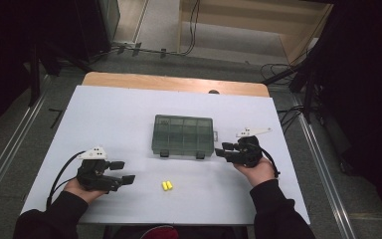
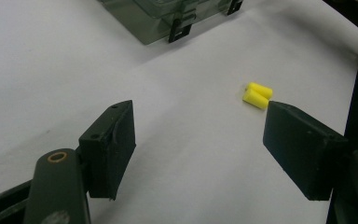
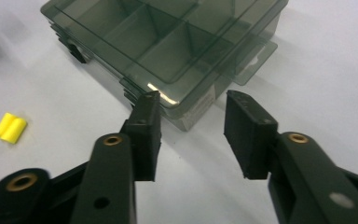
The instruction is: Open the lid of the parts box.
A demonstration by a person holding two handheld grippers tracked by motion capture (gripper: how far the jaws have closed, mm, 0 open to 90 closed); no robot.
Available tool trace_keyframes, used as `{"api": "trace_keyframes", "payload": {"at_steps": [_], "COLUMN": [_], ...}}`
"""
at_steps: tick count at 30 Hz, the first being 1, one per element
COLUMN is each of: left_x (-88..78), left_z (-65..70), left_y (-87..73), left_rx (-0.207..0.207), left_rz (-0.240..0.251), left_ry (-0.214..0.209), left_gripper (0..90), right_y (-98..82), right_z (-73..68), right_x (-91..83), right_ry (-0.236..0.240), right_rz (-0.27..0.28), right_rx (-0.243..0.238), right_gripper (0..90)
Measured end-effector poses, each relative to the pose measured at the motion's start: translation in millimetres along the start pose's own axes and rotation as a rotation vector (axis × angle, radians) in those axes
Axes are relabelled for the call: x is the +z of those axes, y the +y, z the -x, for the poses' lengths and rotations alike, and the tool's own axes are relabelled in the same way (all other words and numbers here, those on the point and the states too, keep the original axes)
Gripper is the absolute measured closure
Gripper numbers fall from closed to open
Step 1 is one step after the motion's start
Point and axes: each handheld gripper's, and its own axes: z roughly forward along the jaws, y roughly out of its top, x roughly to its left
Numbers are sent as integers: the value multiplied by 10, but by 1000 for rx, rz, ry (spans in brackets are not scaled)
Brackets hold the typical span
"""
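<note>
A smoky transparent compartment box [image 1: 184,135] lies shut at the middle of the white table [image 1: 114,114], with two black latches on its near edge. Two yellow foam earplugs [image 1: 167,185] lie side by side in front of it. My left gripper [image 1: 124,172] rests at the near left, open with nothing between its jaws; in the left gripper view [image 2: 198,116] the earplugs [image 2: 257,94] lie just past the right jaw's tip. My right gripper [image 1: 221,149] sits at the box's near right corner. Its jaws [image 3: 193,97] stand apart, with the box corner [image 3: 168,42] just beyond the tips and the pads not pressing on it.
The box has a hang tab [image 3: 256,56] on its right end. The earplugs [image 3: 10,127] lie to the left of my right gripper. Cables and black stands surround the table on the floor beyond it.
</note>
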Motion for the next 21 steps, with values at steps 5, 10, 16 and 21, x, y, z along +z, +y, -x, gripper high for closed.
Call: {"api": "trace_keyframes", "payload": {"at_steps": [5, 10, 16, 21], "left_x": [-5, -5, -2, -4], "left_z": [0, 0, 2, 0], "left_y": [0, 0, -1, 0], "left_rx": [-2, 1, 0, 1], "left_rz": [0, -1, 0, -2], "left_ry": [2, 2, 3, 1], "left_gripper": [252, 252, 252, 252], "right_y": [-56, -81, -129, -136], "right_z": [2, -10, 9, 20], "right_x": [28, 56, 113, 151], "right_ry": [7, 30, 31, 35], "right_rz": [-19, -34, -65, -81], "right_rx": [19, 17, 13, 20], "right_gripper": [687, 802, 872, 872]}}
